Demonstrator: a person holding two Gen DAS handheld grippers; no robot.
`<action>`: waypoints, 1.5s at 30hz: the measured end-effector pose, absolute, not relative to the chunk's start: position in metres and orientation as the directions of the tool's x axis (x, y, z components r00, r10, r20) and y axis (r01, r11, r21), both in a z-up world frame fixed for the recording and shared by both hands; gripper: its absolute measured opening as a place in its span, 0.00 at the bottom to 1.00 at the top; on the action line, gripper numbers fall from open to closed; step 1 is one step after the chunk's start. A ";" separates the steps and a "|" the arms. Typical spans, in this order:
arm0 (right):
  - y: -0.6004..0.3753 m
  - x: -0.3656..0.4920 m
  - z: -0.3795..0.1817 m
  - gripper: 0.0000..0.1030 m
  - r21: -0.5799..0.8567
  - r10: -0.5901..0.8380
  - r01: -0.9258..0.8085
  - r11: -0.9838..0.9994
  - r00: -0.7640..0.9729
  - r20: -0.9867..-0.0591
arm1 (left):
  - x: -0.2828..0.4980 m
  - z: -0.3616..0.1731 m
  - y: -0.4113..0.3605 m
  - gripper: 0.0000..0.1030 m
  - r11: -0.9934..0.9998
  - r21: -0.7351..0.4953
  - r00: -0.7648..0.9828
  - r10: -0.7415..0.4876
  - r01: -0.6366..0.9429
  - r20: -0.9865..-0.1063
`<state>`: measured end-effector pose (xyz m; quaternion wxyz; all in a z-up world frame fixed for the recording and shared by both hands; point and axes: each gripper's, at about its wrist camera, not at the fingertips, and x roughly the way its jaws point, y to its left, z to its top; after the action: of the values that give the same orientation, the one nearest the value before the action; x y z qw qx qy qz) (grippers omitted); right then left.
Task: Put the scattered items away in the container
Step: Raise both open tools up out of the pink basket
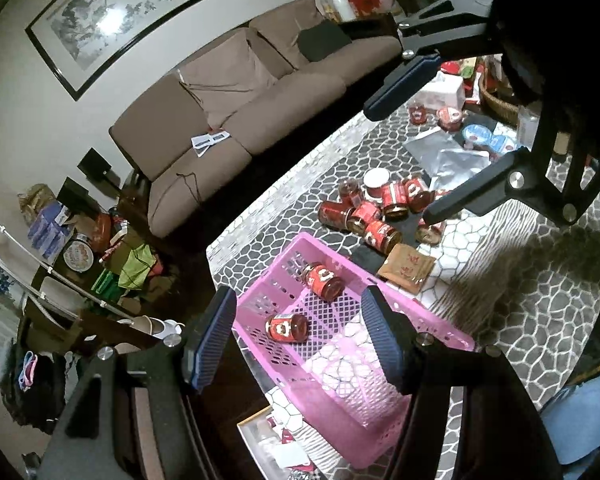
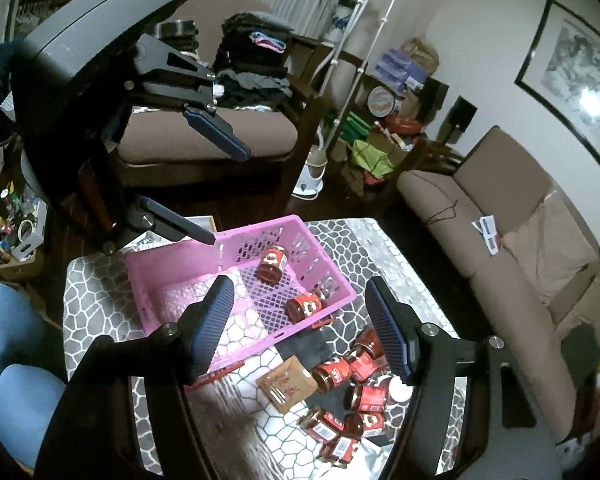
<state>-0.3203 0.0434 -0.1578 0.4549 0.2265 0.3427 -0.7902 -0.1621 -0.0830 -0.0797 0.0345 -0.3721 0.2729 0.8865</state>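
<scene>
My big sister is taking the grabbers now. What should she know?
Left tool: open, empty, above the pink basket.
Right tool: open, empty, also above the basket.
Done: two red jars lie inside, one near the far wall, one closer in.
Left: the jar pile on the table beyond the basket, a brown packet beside it, and more tubs and wrappers farther back.
</scene>
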 end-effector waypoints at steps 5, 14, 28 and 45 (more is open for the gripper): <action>0.055 -0.306 -0.145 0.64 -0.338 -0.574 0.862 -0.377 -0.504 -0.645 | -0.151 -0.077 -0.075 0.64 -0.852 0.472 -0.731 -0.170 -0.228 -0.661; 0.079 -0.280 -0.134 0.63 -0.323 -0.585 0.843 -0.431 -0.533 -0.612 | -0.134 -0.064 -0.067 0.64 -0.889 0.437 -0.771 -0.179 -0.140 -0.611; 0.139 -0.244 -0.118 0.64 -0.242 -0.589 0.787 -0.567 -0.593 -0.549 | -0.108 -0.053 -0.031 0.64 -0.916 0.401 -0.811 -0.209 -0.033 -0.546; 0.212 -0.229 -0.102 0.64 -0.182 -0.496 0.674 -0.716 -0.674 -0.547 | -0.099 -0.055 -0.002 0.66 -0.971 0.239 -0.856 -0.134 0.012 -0.500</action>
<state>-0.2294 0.2116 -0.1018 0.3267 0.2369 0.1882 -0.8954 -0.0991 -0.0021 -0.0547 -0.0380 -0.2658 0.1145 0.9564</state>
